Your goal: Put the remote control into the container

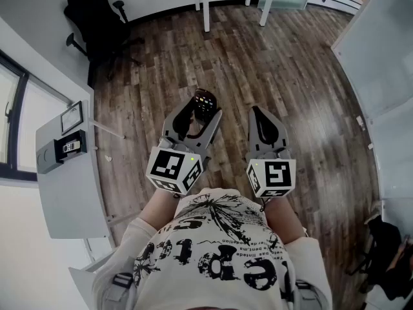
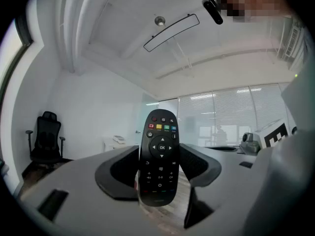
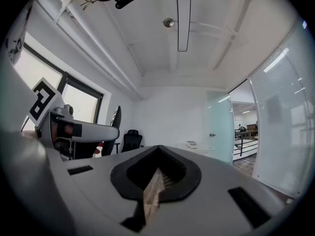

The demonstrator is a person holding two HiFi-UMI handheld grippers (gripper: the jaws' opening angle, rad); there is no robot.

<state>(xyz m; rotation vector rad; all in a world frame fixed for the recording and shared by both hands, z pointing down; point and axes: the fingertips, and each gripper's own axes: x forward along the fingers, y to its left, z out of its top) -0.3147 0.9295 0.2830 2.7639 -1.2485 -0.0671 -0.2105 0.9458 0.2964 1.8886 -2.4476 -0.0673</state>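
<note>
Open wood floor (image 1: 290, 76) ahead — office chair (image 1: 97, 15) far left, table legs (image 1: 206, 15) beyond, grey cabinet (image 1: 71, 192) close left

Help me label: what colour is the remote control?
Black remote control, best in left gripper view.

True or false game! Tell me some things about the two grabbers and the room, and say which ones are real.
1. The left hand-held gripper holds the remote control. True.
2. The right hand-held gripper holds a cup. False: its jaws are together with nothing between them.
3. The floor is made of wood planks. True.
4. The office chair is red. False: it is black.
</note>
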